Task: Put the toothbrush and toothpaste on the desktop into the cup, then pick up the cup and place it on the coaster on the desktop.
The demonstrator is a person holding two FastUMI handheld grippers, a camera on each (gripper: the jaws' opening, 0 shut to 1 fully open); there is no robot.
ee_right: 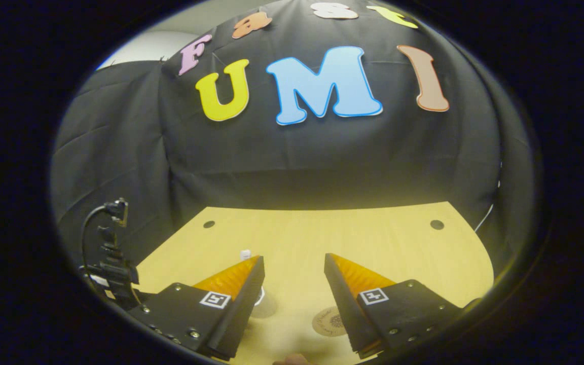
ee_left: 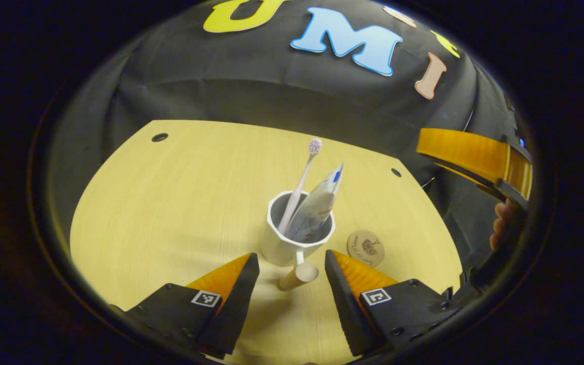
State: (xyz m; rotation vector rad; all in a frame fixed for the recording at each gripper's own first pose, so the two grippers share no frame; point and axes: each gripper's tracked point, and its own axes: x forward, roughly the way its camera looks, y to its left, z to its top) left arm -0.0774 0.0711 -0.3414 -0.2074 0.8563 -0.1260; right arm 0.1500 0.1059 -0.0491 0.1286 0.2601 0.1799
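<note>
In the left gripper view a white cup (ee_left: pixel 292 238) stands upright on the wooden desktop (ee_left: pixel 170 203). A pink toothbrush (ee_left: pixel 303 175) and a toothpaste tube (ee_left: pixel 320 203) lean inside it. The cup's wooden handle (ee_left: pixel 299 275) points toward me and lies between the fingertips of my open left gripper (ee_left: pixel 292 263), apart from both. A round wooden coaster (ee_left: pixel 365 247) lies just right of the cup. In the right gripper view my right gripper (ee_right: pixel 293 263) hangs open above the desktop (ee_right: pixel 373 238), holding nothing. The coaster (ee_right: pixel 326 320) peeks out beside its right finger, and the toothbrush head (ee_right: pixel 245 253) shows over its left finger.
The right gripper (ee_left: pixel 474 154) and the hand (ee_left: pixel 499 225) holding it hover off the desktop's right edge in the left gripper view. A black device with a cable (ee_right: pixel 112 263) sits at the left in the right gripper view. Small holes (ee_left: pixel 159 137) mark the desktop's far corners.
</note>
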